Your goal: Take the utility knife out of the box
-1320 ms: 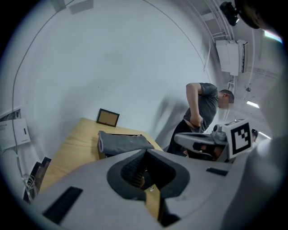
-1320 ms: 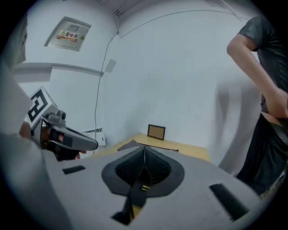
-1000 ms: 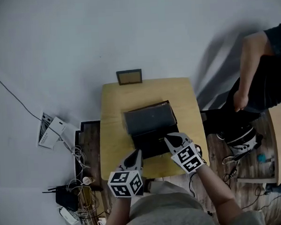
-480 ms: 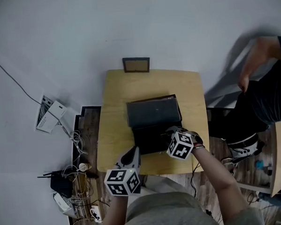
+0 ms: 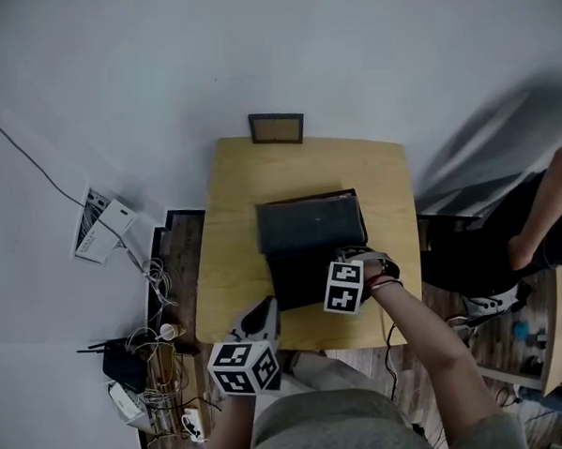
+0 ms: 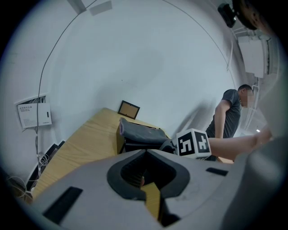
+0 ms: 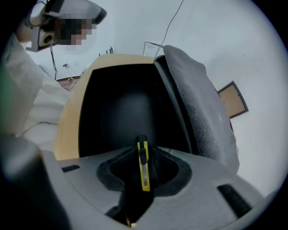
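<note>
The left claw (image 5: pixel 267 311) hovers over the near edge of the wooden surface (image 5: pixel 232 268), its jaws pressed together with nothing between them, tips aimed toward the box (image 5: pixel 298 279). Just beyond, the right claw (image 7: pixel 143 149) points steeply down into the open black box, which sits near the middle of the surface. Its jaws are spread and closing. The utility knife (image 7: pixel 144 168), yellow with a black slider, lies inside the box between the two jaws, running lengthwise along the gap, with neither pad pressing on it. The box's grey lid (image 5: pixel 309 225) stands tipped back on the far side. Past the surface's far edge a small picture frame (image 5: pixel 277 128) is set against the pale wall. Another person (image 5: pixel 535 229) is off to the right, and tangled cables (image 5: pixel 152 366) lie on the floor at left.
</note>
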`<state>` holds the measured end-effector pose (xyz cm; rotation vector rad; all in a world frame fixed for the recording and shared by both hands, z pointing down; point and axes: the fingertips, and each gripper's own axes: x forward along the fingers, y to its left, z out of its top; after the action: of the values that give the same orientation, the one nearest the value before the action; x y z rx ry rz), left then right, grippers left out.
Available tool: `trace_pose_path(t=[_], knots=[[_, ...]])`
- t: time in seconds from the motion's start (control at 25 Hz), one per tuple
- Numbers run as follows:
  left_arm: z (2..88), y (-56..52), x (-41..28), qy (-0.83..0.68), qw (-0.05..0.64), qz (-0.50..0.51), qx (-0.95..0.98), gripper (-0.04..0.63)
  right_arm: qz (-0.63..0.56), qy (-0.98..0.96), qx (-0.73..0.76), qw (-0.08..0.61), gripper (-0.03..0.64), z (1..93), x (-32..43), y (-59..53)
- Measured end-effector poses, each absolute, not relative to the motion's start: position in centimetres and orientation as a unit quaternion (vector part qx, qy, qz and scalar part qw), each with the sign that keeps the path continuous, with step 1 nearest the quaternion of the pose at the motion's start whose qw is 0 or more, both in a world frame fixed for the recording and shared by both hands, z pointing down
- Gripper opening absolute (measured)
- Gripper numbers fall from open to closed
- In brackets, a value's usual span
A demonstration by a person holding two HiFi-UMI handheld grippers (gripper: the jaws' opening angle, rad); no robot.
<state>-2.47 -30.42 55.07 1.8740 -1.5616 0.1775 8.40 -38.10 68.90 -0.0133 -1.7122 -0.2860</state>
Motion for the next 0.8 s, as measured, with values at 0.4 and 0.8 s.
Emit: trace_pose_path(t=[0.4,0.8], knots=[[54.9,-29.5,-3.0,-0.603,0.339,0.067,0.719,0.005,-0.133,-0.753,-0.027,0.644,0.055,69.0,7.5,-37.8],[54.7,-28.3,-2.3,-0.577,0.331,0.071,0.743,0.005,-0.131,-0.836,0.08,0.526,0.054,63.4,5.9,-36.0]])
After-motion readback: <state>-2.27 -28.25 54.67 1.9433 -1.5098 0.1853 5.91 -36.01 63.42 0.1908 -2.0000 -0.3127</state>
